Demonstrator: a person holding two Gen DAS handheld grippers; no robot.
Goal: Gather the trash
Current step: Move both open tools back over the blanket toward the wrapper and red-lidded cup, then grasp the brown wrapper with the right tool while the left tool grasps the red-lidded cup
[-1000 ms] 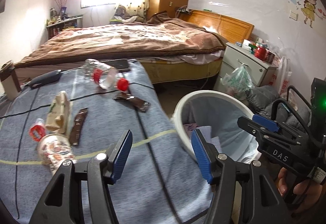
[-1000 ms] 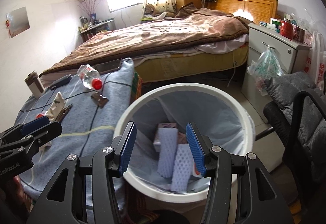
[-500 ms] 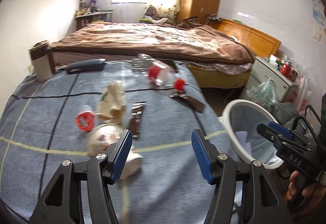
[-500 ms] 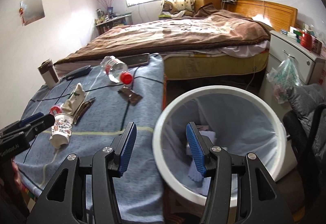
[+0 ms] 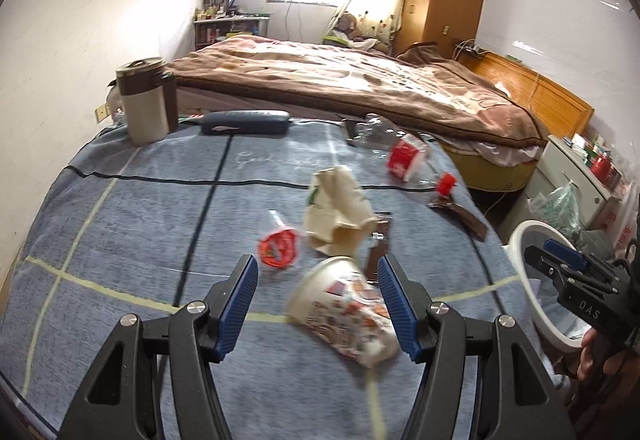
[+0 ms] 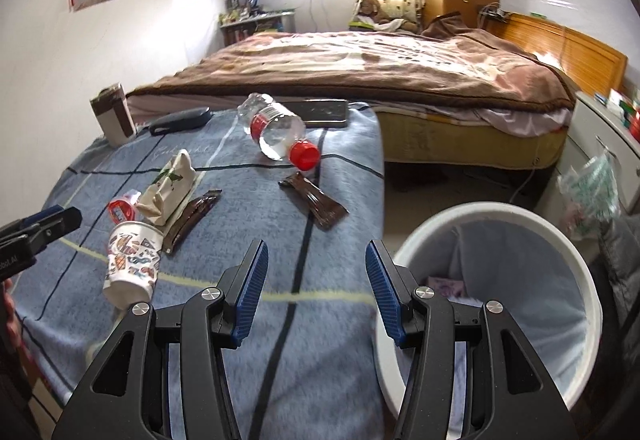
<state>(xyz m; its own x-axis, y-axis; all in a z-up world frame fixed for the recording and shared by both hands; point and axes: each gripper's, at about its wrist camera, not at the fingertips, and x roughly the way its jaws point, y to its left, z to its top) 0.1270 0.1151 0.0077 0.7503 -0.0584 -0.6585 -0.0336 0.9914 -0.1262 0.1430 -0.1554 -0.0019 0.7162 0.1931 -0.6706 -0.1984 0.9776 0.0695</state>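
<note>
- My left gripper (image 5: 318, 304) is spread wide and not grasping anything. The printed paper cup (image 5: 344, 310) lies on its side between the blue pads, closer to the right one; too blurry to say if it touches.
- The cup's long axis runs about 10 to 4 o'clock in the left view, mouth toward 10.
- Only the right view shows the cup cleanly (image 6: 132, 260), over at 9 o'clock, mouth pointing up-frame toward 12.
- My right gripper (image 6: 316, 290) is released too, nothing between the pads, just blue blanket (image 6: 280, 340) underneath.
- The right view looks into the white trash bin (image 6: 576, 260) at 3 o'clock, with a bit of paper at the bottom. The left view only catches its rim (image 5: 520, 240).
- The left view shows my right gripper's side with "DAS" printed on it. The right view shows my left gripper's edge with lettering cut off by the frame.
- The plastic bottle (image 6: 276, 135) with a red cap lies at 12 o'clock in the right view, cap pointing to 4. Its red label is unreadable.
- Two brown wrappers (image 6: 314, 199) lie flat, and a crumpled cream paper bag (image 6: 168, 183) sits just above the cup.
</note>
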